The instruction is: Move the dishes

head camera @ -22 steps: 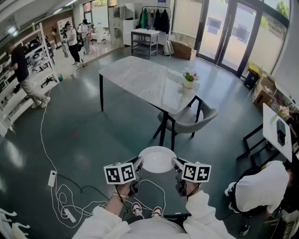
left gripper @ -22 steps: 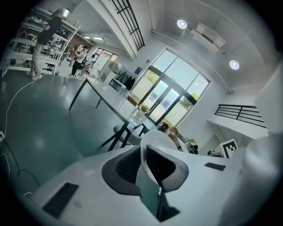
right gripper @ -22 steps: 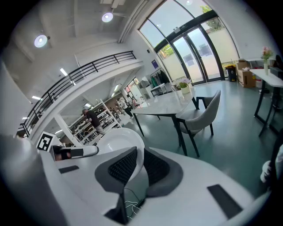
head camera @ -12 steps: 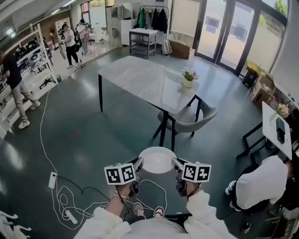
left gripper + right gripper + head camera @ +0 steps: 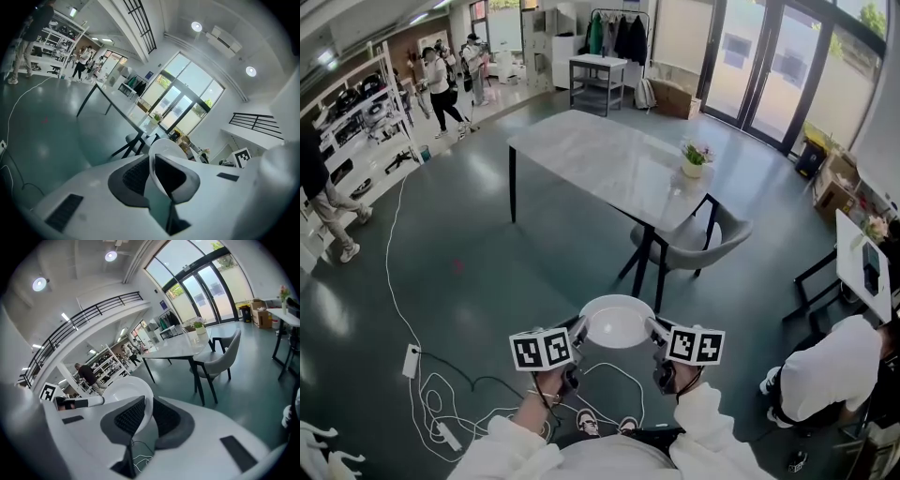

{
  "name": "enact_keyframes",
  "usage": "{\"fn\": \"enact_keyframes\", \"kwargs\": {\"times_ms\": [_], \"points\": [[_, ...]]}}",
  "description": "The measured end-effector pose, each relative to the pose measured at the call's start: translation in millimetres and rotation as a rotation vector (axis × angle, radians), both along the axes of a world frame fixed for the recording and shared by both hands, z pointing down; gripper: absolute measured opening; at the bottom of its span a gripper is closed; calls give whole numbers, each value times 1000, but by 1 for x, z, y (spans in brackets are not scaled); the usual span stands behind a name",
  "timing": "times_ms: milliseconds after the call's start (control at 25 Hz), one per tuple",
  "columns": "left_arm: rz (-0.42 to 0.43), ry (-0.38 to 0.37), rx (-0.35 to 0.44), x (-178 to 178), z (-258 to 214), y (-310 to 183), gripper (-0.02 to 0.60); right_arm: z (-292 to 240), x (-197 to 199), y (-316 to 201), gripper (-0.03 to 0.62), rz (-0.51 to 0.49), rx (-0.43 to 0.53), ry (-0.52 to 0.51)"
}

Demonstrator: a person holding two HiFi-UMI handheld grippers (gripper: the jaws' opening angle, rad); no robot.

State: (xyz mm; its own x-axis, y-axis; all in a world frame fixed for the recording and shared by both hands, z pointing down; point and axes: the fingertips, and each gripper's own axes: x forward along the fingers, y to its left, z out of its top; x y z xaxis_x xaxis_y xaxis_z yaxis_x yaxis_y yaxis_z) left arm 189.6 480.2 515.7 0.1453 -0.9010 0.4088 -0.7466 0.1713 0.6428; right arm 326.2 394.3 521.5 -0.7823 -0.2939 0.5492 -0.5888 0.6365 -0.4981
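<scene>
Left gripper [image 5: 577, 332] and right gripper [image 5: 654, 330] each clamp an opposite rim of the white plate [image 5: 617, 322], held in mid-air above the floor [image 5: 487, 272]; the desk [image 5: 591, 155] stands well ahead, so pickup looks done and set-down remains

I held the white dish [image 5: 617, 322] well short of the grey table [image 5: 600, 159], with the left gripper [image 5: 578, 330] and the right gripper [image 5: 653, 328] pinching opposite rims. On that table stood a flower pot [image 5: 694, 167], and a grey chair [image 5: 698, 239] sat beside it.
</scene>
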Motion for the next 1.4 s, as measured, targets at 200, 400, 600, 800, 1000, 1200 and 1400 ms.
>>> {"fn": "enact_keyframes", "kwargs": {"times_ms": [200, 400, 600, 800, 1000, 1200, 1400], "points": [[-10, -1, -1, -33, 5, 0, 29, 10, -33, 0, 106, -16, -28, -15], [-20, 20, -9, -53, 14, 3, 29, 18, -54, 0, 106, -28, -48, 3], [-24, 32, -4, -63, 20, -11, 29, 22, -66, -16, 106, -36, -40, 14], [-21, 25, -10, -75, 23, -26, 29, 27, -78, -31, 106, -41, -50, 14], [-29, 23, -11, -91, 27, -53, 29, 31, -95, -60, 106, -53, -48, 12], [-42, 12, -9, -118, 27, -90, 29, 32, -124, -99, 106, -69, -43, -1], [-61, 4, -8, -144, 25, -134, 29, 33, -152, -146, 106, -74, -59, -5]]}}
